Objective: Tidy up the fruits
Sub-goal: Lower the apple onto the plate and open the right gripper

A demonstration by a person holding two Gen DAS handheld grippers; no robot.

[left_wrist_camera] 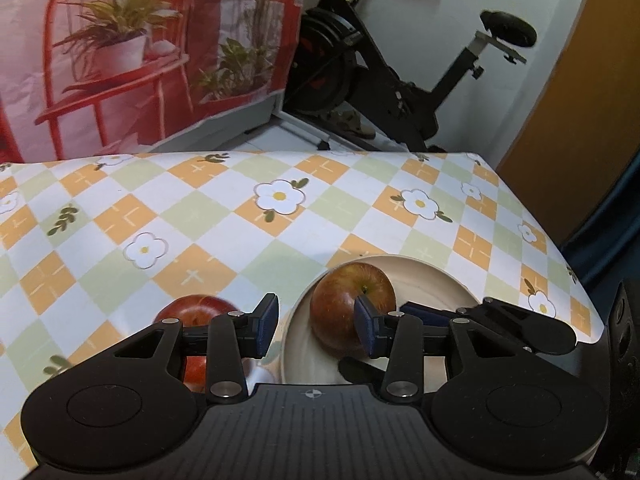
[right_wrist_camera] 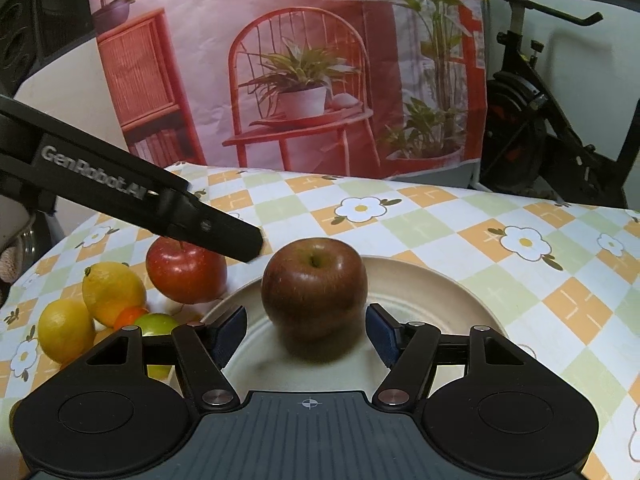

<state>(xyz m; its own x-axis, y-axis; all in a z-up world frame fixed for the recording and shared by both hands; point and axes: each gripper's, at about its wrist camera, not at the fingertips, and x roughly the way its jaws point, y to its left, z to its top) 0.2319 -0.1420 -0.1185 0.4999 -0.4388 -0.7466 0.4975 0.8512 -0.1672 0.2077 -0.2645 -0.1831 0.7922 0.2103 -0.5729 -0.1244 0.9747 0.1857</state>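
Observation:
A dark red apple stands stem up on a cream plate. My right gripper is open around the apple's near side, one blue pad on each flank, with a gap showing on the left. Left of the plate, a brighter red apple lies on the cloth. My left gripper reaches in over it from the upper left. In the left wrist view my left gripper is open and holds nothing. It hangs over the plate rim, with the dark apple just beyond and the red apple under its left finger.
Two lemons, a small orange and a green lime crowd the table's near left. The chequered flower cloth stretches back and right. Behind it hang a printed backdrop and an exercise bike.

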